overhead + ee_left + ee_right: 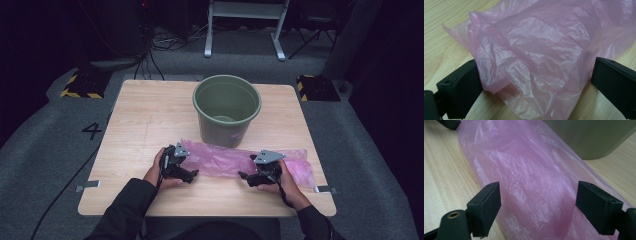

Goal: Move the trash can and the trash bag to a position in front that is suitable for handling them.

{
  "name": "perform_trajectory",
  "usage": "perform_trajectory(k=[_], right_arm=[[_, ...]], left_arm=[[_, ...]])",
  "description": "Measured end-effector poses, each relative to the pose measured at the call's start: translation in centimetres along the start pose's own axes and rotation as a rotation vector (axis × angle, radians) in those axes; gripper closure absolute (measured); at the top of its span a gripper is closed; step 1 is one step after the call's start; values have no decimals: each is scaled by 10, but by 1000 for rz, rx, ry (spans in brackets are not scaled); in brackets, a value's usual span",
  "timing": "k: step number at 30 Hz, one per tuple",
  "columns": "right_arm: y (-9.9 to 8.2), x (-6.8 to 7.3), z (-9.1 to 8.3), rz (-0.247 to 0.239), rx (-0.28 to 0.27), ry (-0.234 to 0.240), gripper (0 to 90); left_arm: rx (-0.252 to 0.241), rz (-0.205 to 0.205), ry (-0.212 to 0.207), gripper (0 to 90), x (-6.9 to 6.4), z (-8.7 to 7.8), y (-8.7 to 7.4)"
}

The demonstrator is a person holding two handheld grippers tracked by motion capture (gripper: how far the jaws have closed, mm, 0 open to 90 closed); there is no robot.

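Thin crinkled pink plastic bag (235, 161) flat, lower centre, before green bucket (227, 107). Left tool (187, 174), right tool (247, 176): wide, straddling film. Risk: pinching one layer only, tearing, slipping.

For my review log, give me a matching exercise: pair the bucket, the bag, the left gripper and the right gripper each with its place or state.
Things:
1. bucket
2. bag
3. left gripper
4. right gripper

Places or states:
A. open, at the bag's crumpled end
B. upright, beyond the bag
C. flat on the table, pink
D. open, over the bag's smoother length, bucket wall ahead

Pairs: 1-B, 2-C, 3-A, 4-D
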State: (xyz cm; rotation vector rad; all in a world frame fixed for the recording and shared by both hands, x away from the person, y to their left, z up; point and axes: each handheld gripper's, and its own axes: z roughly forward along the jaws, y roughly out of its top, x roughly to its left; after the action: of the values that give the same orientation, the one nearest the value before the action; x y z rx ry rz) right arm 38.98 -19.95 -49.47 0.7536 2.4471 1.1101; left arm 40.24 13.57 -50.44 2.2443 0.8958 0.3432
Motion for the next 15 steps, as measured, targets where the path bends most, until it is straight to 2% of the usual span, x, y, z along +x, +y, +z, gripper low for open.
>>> perform_trajectory(k=[4,5,9,12,14,15], right_arm=[[-1,-4,3,14,7,7,208],[-2,-7,5,30,11,14,213],[-3,-13,8,43,16,9,215],[2,-14,6,58,-3,11,214],[14,-11,1,43,-39,-4,211],[14,-11,1,43,-39,-4,211]], left_arm=[[-4,5,-2,5,-1,3,3],[-1,9,-1,5,0,4,4],[3,1,0,5,-1,6,7],[3,6,2,5,0,7,8],[3,3,3,5,0,6,7],[4,3,3,5,0,6,7]])
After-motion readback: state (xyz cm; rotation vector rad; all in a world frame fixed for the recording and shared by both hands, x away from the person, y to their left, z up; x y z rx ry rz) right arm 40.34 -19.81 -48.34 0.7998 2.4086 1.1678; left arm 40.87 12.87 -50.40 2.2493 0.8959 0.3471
